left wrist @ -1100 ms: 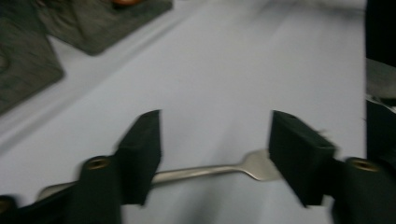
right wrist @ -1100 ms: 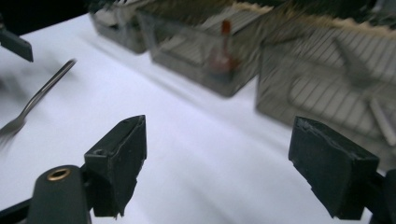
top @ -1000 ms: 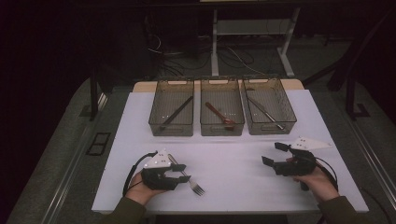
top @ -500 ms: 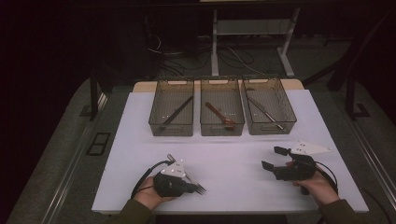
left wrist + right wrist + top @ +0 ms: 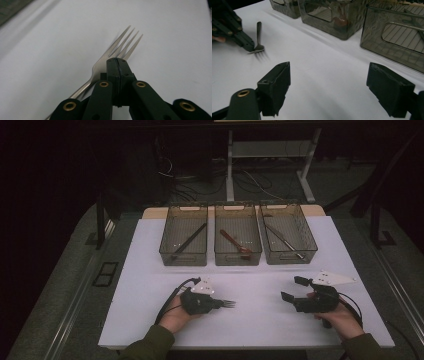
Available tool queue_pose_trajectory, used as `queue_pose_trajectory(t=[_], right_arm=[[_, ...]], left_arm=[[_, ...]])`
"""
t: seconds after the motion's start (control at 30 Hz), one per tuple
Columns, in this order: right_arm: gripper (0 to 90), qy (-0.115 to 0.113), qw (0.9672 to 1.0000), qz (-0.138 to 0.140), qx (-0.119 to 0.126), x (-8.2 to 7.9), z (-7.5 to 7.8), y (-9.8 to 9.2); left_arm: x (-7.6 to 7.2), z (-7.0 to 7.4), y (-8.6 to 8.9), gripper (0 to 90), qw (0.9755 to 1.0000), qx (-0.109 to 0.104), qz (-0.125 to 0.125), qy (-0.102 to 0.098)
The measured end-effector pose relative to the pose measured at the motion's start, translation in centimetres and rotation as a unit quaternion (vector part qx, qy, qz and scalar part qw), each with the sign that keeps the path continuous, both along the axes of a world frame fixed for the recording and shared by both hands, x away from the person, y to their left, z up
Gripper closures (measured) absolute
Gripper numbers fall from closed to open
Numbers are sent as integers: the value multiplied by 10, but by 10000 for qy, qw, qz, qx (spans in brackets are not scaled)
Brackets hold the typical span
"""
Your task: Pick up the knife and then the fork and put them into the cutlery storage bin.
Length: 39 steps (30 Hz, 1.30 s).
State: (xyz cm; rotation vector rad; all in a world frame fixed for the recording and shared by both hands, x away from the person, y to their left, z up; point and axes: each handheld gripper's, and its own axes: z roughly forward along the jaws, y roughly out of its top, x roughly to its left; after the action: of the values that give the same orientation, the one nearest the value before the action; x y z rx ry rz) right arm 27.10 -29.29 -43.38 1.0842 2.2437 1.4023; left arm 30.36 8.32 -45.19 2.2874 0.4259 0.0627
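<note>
one left gripper point(image 5: 216, 304) low, level over the fork point(image 5: 117, 50)

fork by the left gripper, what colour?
Silver, shiny metal fork; clearest in the left gripper view.

Your left claw point(image 5: 220, 303) sits low and level, jaws pressed fully together — they have just been closing. Your right claw point(image 5: 294, 290) hovers with jaws spread wide — both forearms enter from below.

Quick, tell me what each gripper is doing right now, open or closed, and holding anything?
Left gripper: closed, its jaws pinched together over the fork lying on the table.
Right gripper: open, holding nothing.
</note>
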Motion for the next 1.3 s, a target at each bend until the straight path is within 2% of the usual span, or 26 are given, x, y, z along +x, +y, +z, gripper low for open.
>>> queue_pose_trajectory(t=[0.07, 0.23, 0.27, 0.5, 0.67, 0.77, 0.87, 0.93, 1.0, 1.1, 1.17, 1.23, 1.3], right_arm=[[186, -9, 10000, 4, 3, 0, 0, 0], [186, -19, 10000, 10, 9, 0, 0, -1], [186, -23, 10000, 14, 10, 0, 0, -1], [186, -14, 10000, 1, 24, 0, 0, -2], [186, -14, 10000, 13, 4, 0, 0, -3], [186, -12, 10000, 21, 10, 0, 0, -3], [186, -7, 10000, 35, 8, 0, 0, -3], [186, 1, 10000, 48, 3, 0, 0, -3], [186, 2, 10000, 57, -3, 1, 0, -3], [186, 13, 10000, 64, 2, 1, 0, -3], [186, 13, 10000, 72, -1, 1, 0, -3], [186, 16, 10000, 82, 3, 1, 0, -3], [186, 14, 10000, 88, 12, 1, 0, -3]], left_arm=[[7, 0, -5, 889, 10000, 16, 51, -62], [21, -1, -12, 889, 9998, -55, 195, -59], [25, -1, -13, 889, 9997, -6, 206, -89], [35, -1, -15, 886, 9995, -103, 306, -73], [34, 16, 0, 764, 9990, -244, 372, -94], [36, 22, 15, 709, 9988, -150, 421, -190], [41, 20, 27, 656, 9983, -105, 565, -113], [44, 17, 31, 656, 9988, -136, 467, 10], [46, 14, 31, 656, 9991, -69, 419, -38], [51, 8, 29, 668, 9994, -110, 323, -40], [53, 6, 27, 683, 9996, -110, 252, 16], [54, 1, 26, 697, 9999, 14, 144, 93], [54, 1, 27, 723, 9998, 5, 159, 104]])
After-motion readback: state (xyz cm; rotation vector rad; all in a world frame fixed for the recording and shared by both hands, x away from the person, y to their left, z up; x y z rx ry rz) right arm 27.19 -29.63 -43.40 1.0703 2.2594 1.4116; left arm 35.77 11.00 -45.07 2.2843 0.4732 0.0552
